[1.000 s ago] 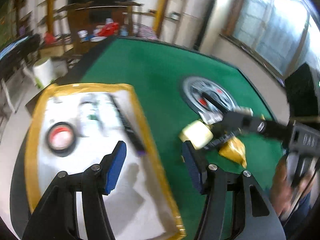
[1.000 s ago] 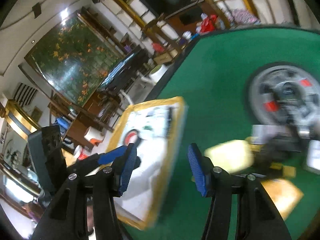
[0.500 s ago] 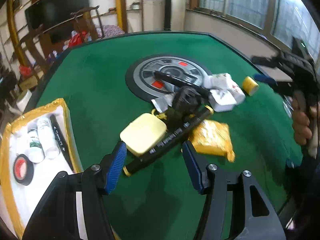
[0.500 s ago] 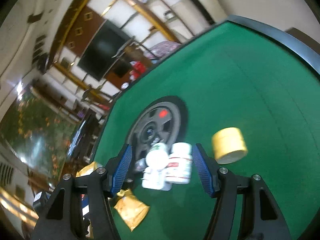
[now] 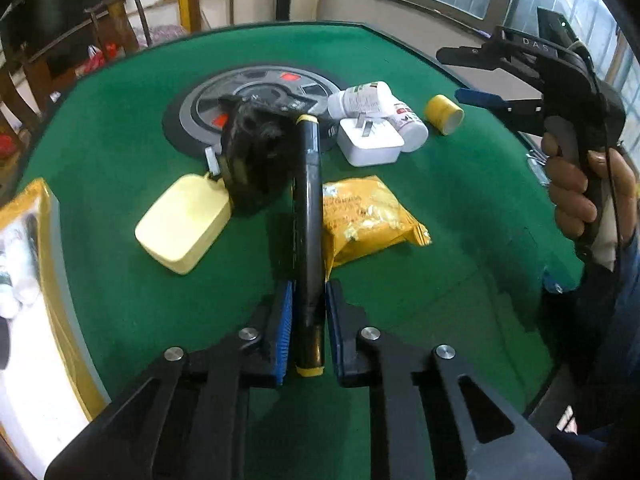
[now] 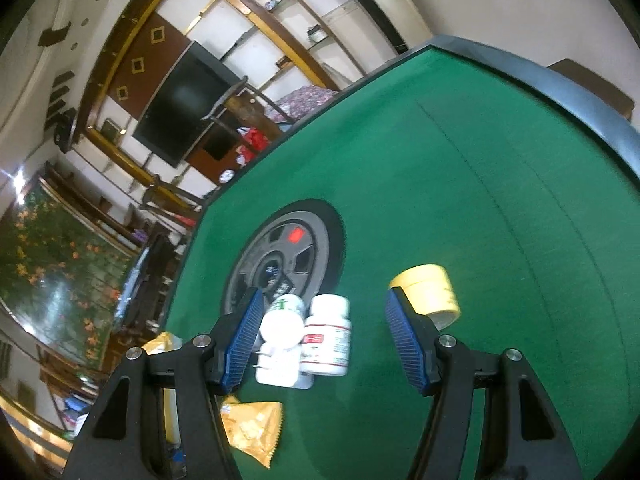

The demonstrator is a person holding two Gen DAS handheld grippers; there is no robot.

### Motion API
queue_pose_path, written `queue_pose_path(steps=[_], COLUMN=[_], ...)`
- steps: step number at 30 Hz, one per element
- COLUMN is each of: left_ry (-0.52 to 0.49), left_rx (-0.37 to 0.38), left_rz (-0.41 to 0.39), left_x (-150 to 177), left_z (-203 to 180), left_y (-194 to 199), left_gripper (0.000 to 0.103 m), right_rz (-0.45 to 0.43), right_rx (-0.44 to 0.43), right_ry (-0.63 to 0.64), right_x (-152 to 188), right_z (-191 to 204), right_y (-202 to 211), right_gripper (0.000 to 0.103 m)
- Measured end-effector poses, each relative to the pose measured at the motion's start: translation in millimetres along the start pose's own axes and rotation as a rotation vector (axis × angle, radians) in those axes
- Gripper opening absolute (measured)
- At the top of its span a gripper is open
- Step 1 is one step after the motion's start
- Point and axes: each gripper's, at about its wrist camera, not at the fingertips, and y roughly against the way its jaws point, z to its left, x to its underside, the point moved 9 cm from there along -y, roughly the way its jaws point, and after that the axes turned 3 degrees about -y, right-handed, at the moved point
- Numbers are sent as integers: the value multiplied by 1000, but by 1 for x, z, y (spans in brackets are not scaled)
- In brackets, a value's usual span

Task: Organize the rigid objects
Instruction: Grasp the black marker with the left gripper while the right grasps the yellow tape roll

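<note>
My left gripper [image 5: 309, 292] is shut on a black marker with yellow ends [image 5: 307, 200], which runs straight ahead across the green table [image 5: 120, 288]. The marker's far end lies against a black bundle [image 5: 256, 160]. A pale yellow box [image 5: 184, 228] is to its left and a yellow snack packet [image 5: 364, 216] to its right. My right gripper [image 6: 325, 300] hangs open above two white bottles [image 6: 326, 336] and a white charger [image 5: 370, 142], touching none of them. A yellow tape roll [image 6: 430, 292] lies beside its right finger.
A white tray with a yellow rim [image 5: 48, 240] holds bottles at the far left. A round grey and black disc [image 5: 200, 108] is set in the table's middle. A hand [image 5: 576, 196] holds the right gripper [image 5: 460, 76] near the table's right edge.
My left gripper swung from the tray to the pile and shut on the black marker. My right gripper swung over to the white bottles and then held still.
</note>
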Motion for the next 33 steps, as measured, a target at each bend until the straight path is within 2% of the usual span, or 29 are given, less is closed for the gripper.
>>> queue_pose_path(steps=[3, 6, 13, 16, 24, 26, 33], left_ry=[34, 73, 237, 261, 276, 254, 252], left_rx=[-20, -24, 59, 70, 5, -53, -98], left_rz=[4, -12, -37, -52, -41, -56, -66], left_x=[-6, -14, -30, -26, 9, 9, -10], left_z=[1, 8, 30, 33, 26, 28, 40], left_y=[-4, -7, -22, -20, 1, 7, 6], left_gripper=[14, 15, 15, 15, 12, 12, 16], right_rz=[-14, -9, -5, 0, 17, 25, 61], right_rx=[39, 35, 53, 62, 157, 180, 260], right_ry=[12, 5, 9, 8, 30, 38, 85], right_x=[-4, -3, -1, -1, 1, 3, 10], right_z=[-4, -6, -12, -15, -27, -28, -36], right_y=[3, 1, 1, 1, -2, -4, -13], right_gripper=[58, 58, 58, 58, 58, 58, 58])
